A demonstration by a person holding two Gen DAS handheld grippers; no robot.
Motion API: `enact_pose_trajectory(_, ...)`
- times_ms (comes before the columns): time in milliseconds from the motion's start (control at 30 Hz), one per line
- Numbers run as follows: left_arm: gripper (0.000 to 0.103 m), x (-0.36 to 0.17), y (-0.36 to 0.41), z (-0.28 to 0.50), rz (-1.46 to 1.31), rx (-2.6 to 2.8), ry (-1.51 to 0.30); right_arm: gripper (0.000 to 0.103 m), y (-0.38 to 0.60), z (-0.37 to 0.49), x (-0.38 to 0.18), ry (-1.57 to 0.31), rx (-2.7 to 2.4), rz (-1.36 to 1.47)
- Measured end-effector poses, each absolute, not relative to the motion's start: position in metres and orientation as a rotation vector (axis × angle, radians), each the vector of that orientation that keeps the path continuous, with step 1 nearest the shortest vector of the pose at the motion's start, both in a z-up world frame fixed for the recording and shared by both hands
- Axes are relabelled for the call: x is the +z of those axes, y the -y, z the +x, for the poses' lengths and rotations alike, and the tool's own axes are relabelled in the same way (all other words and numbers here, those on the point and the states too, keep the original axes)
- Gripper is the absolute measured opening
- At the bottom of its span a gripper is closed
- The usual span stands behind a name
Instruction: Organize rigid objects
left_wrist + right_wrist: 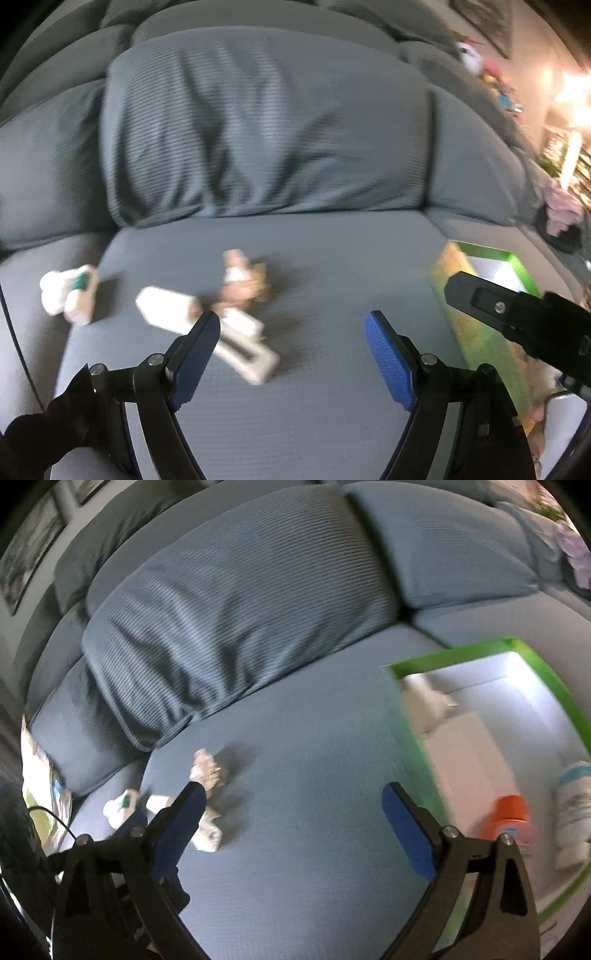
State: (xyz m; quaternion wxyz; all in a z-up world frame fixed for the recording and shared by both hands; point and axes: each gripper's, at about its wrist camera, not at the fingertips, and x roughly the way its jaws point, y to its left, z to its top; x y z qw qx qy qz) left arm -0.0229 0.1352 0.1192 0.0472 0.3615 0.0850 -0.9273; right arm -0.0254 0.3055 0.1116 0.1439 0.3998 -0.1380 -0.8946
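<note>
Both my left gripper (291, 347) and right gripper (293, 823) stand released, empty. I judge the next pick pending: pale wooden blocks (240, 317) on the grey couch cushion (314, 406), bound for the green-rimmed white box (517, 646).

**Black grippers with blue pads**

The left gripper (291, 328) has black plastic arms, silver screw heads at the joints, and fingers (388, 354) faced with ribbed blue pads. A dark sleeve (48, 428) shows at its lower left. The right gripper (295, 805) is built the same: black frame, silver screws, blue-padded fingers (406, 830).
</note>
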Motion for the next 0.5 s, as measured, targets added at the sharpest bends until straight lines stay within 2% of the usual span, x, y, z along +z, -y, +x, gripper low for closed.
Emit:
enact_pose_trajectory(433,0.081,0.077,-0.041,-0.014,1.257,-2.547,-0.423,0.096,-0.2,-0.054,0.071,0.232,-2.4,1.286)
enact_pose_trajectory(500,0.081,0.072,-0.035,-0.014,1.279,-2.526,-0.449,0.093,-0.191,-0.059,0.063,0.216,-2.373,1.331)
